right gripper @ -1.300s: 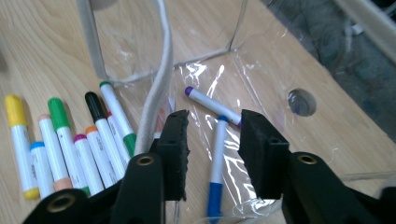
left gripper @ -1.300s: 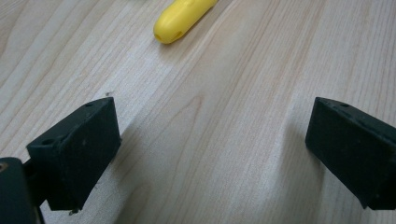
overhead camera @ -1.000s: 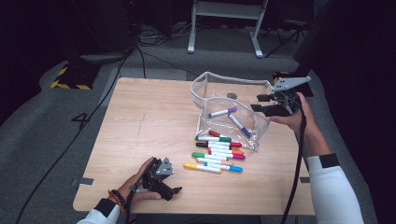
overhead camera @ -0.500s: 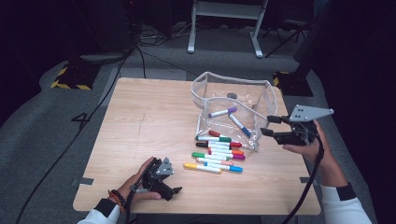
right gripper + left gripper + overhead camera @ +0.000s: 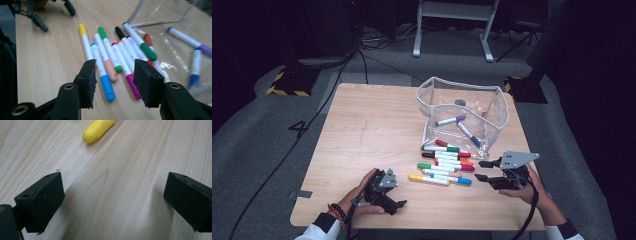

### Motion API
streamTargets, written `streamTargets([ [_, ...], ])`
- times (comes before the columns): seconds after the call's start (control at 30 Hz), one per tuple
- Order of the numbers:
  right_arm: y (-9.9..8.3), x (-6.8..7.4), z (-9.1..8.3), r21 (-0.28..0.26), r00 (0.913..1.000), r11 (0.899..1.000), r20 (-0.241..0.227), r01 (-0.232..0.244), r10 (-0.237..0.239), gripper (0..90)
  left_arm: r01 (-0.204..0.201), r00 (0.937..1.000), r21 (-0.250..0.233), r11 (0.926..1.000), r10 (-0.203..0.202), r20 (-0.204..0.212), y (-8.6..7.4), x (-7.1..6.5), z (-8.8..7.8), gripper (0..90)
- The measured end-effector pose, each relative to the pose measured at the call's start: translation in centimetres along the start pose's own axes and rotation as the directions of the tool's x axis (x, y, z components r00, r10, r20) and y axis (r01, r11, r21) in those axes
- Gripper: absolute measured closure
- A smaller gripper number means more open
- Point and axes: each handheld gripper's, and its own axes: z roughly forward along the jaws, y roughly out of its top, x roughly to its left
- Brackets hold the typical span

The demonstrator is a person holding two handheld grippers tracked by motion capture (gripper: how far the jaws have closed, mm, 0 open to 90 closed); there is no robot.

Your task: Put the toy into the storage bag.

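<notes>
Several coloured markers (image 5: pixel 444 162) lie in a row on the wooden table (image 5: pixel 362 130), in front of a clear plastic pouch (image 5: pixel 462 107). A purple marker (image 5: pixel 451 120) and a blue marker (image 5: pixel 468 133) lie in the pouch. My right gripper (image 5: pixel 480 170) hovers just right of the row and points at it. Its jaws are open with nothing between them, and they have just been closing a little. In the right gripper view the right gripper (image 5: pixel 113 82) stands over the blue-capped marker (image 5: pixel 103 80). My left gripper (image 5: pixel 396 206) rests open at the table's front left, its jaws (image 5: pixel 112 192) wide apart near the yellow marker (image 5: pixel 97 131).
The pouch's mouth faces the markers. Bare wood stretches across the left half of the table. A metal stand (image 5: pixel 452 25) and cables (image 5: pixel 337 85) sit on the floor behind. The table's front edge (image 5: pixel 422 227) runs close to both hands.
My right gripper has come down from beside the pouch's right wall toward the front, and now sits low at the right end of the marker row. The left gripper has stayed put.
</notes>
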Motion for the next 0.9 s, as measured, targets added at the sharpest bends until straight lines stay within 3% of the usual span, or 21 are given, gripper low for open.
streamTargets([
  [0.1,-0.7,0.4,1.2,0.022,0.9997,1.0,-0.025,0.008,-0.008,53.5,0.003,1.0,-0.002,1.0,-0.003,0.0,0.0,0.0,0.0,3.4],
  [0.13,-1.2,0.8,2.4,0.059,0.9992,0.998,-0.033,0.022,-0.02,53.8,0.003,1.0,-0.002,1.0,-0.003,0.0,0.0,0.0,0.0,3.5],
  [0.23,-1.6,0.9,4.0,0.094,0.9974,0.995,-0.068,0.03,-0.024,55.3,0.001,1.0,-0.003,1.0,-0.001,0.0,0.0,0.0,0.0,3.5],
  [0.33,-2.1,1.0,5.4,0.1,0.9949,0.995,-0.101,0.015,-0.005,54.6,0.003,1.0,-0.002,1.0,-0.003,0.0,0.0,0.0,0.0,3.4],
  [0.43,-2.3,1.2,6.1,0.097,0.9951,0.995,-0.099,0.015,-0.005,55.0,0.003,1.0,-0.002,1.0,-0.003,0.0,0.0,0.0,0.0,3.5],
  [0.6,-1.2,2.6,8.0,0.058,0.9872,0.997,-0.153,0.053,-0.044,54.6,0.003,1.0,-0.002,1.0,-0.003,0.0,0.0,0.0,0.0,3.4],
  [0.73,-0.4,3.2,9.4,0.056,0.9834,0.996,-0.173,0.066,-0.055,54.1,0.003,1.0,-0.002,1.0,-0.003,0.0,0.0,0.0,0.0,3.4],
  [0.8,0.8,4.0,11.5,0.066,0.9768,0.993,-0.196,0.102,-0.087,53.9,0.001,1.0,0.0,1.0,-0.001,0.0,0.0,0.0,0.0,3.5],
  [0.9,1.3,4.4,12.5,0.07,0.9746,0.991,-0.203,0.111,-0.095,53.9,0.003,1.0,-0.002,1.0,-0.003,0.0,0.0,0.0,0.0,3.5],
])
